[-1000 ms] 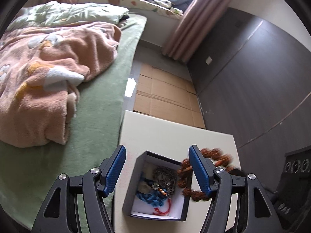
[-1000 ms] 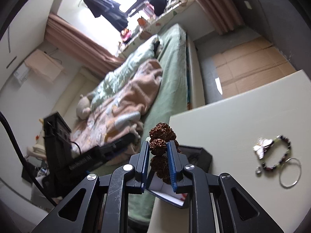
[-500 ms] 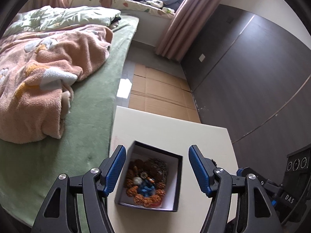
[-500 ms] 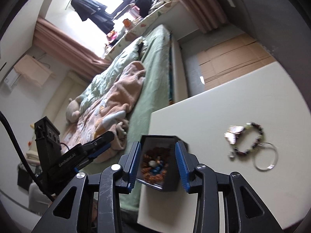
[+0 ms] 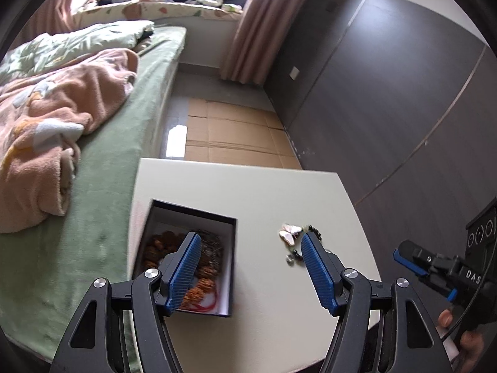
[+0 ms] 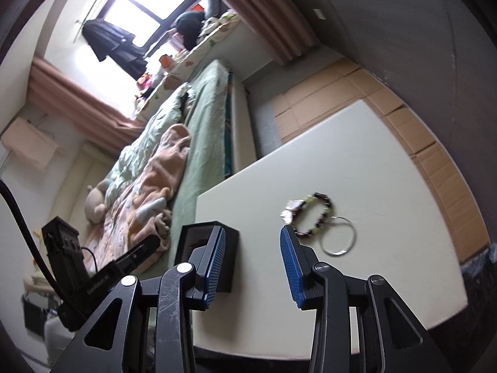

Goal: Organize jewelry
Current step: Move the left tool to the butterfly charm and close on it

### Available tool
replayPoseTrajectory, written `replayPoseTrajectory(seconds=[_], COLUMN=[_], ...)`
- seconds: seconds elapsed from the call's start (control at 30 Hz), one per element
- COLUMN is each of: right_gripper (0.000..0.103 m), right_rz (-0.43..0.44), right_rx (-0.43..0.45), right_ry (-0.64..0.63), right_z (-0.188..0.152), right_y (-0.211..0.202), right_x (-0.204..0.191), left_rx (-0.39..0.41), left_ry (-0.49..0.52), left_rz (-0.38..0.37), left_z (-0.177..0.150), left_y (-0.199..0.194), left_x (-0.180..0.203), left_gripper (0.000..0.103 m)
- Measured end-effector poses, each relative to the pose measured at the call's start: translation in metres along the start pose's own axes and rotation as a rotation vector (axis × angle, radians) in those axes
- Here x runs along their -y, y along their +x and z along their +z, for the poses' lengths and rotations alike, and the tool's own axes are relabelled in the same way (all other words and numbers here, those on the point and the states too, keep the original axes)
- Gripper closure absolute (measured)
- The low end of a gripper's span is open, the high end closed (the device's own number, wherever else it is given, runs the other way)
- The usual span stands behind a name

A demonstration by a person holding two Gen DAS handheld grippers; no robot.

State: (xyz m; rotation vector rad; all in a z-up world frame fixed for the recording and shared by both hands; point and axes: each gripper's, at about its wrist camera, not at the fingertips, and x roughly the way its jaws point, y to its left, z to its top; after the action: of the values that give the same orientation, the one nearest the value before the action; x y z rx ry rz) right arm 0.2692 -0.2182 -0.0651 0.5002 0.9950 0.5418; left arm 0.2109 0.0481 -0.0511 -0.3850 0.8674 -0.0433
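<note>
Since a second ago the brown bead string has left the right claw (image 6: 250, 256) for the box (image 5: 231, 264), so both claws, left claw (image 5: 248, 269) included, gape empty, leaving the beaded bracelet (image 6: 312, 214) and ring (image 6: 338, 237) on the desk (image 6: 388, 186).

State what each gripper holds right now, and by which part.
Nothing is held. The left gripper and the right gripper both stand open and empty above the table.
</note>
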Motion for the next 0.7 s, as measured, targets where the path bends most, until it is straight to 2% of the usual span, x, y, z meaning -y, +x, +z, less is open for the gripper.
replayPoseTrajectory(seconds=[0.03, 0.07, 0.1, 0.17, 0.43, 0.7], right_gripper=[0.063, 0.053, 0.037, 0.025, 0.025, 0.025], right_rz=[-0.013, -0.020, -0.026, -0.048, -0.094, -0.107], right_rx=[-0.001, -0.001, 0.000, 0.008, -0.036, -0.097], right_ry=[0.012, 0.018, 0.028, 0.054, 0.120, 0.176], right_z=[0.000, 0.000, 0.001, 0.001, 0.004, 0.010], right_y=[-0.002, -0.003, -0.005, -0.008, -0.007, 0.004], right_x=[0.005, 0.007, 0.012, 0.020, 0.050, 0.076], left_rx=[-0.004, -0.008, -0.014, -0.028, -0.106, -0.187], left_ry=[0.006, 0.013, 0.021, 0.039, 0.107, 0.199], left_rz=[-0.002, -0.005, -0.008, -0.010, -0.017, 0.011], left_z=[-0.001, -0.002, -0.003, -0.005, -0.007, 0.004], left_y=[0.002, 0.004, 0.007, 0.013, 0.053, 0.089], left_x=[0.004, 0.009, 0.013, 0.022, 0.056, 0.078], left_gripper=[0.035, 0.035, 0.035, 0.035, 0.035, 0.035])
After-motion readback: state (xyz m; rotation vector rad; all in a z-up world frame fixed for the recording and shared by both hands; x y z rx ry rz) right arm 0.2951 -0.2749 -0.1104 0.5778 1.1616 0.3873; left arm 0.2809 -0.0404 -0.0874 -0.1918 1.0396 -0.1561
